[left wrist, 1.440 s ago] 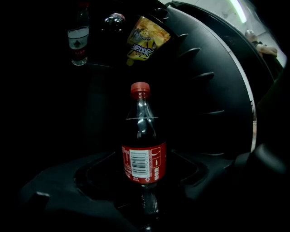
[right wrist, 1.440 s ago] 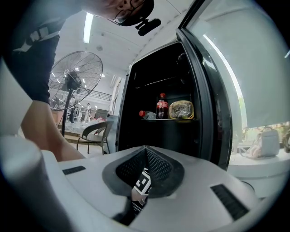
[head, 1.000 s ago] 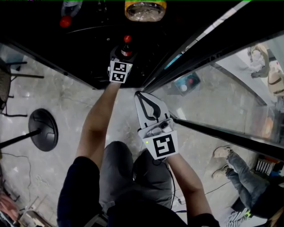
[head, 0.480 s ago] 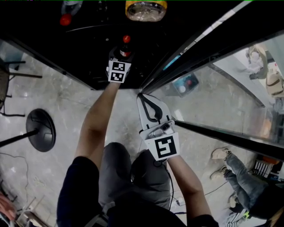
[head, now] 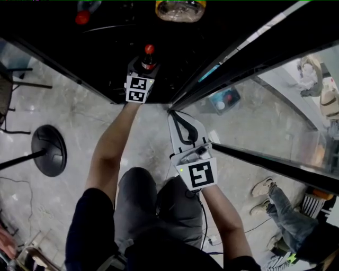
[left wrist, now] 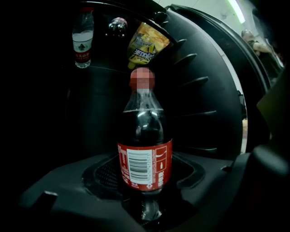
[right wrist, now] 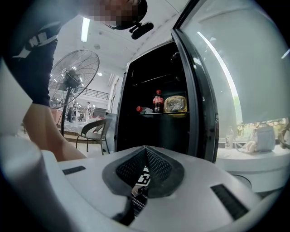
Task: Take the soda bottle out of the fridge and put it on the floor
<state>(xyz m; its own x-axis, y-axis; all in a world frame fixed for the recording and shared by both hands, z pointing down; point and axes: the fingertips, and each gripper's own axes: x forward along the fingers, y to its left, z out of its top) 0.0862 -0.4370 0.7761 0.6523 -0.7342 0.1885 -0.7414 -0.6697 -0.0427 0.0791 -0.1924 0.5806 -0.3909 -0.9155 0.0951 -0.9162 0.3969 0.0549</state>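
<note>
The soda bottle (left wrist: pixel 145 154), dark with a red label and red cap, stands upright between my left gripper's (left wrist: pixel 145 204) black jaws. These have just been closing, and the pads now hug its lower body. From the head view, the left gripper (head: pixel 146 64) reaches into the dark fridge (head: pixel 106 58) with the soda bottle (head: pixel 149 55) at its tip. The white right gripper (head: pixel 171 113) is shut with nothing in it and sits by the lower edge of the fridge opening. From the right gripper (right wrist: pixel 145 147), the soda bottle (right wrist: pixel 157 100) shows on a shelf.
A water bottle (head: pixel 85 13) and a yellow snack bag (head: pixel 180 9) lie deeper in the fridge. The open glass door (head: pixel 265 106) stretches to the right. A fan base (head: pixel 48 151) stands on the grey floor at left. Another person's feet (head: pixel 265 185) are at lower right.
The left gripper and the soda bottle have shifted slightly back toward the fridge opening. The right gripper has stayed in place.
</note>
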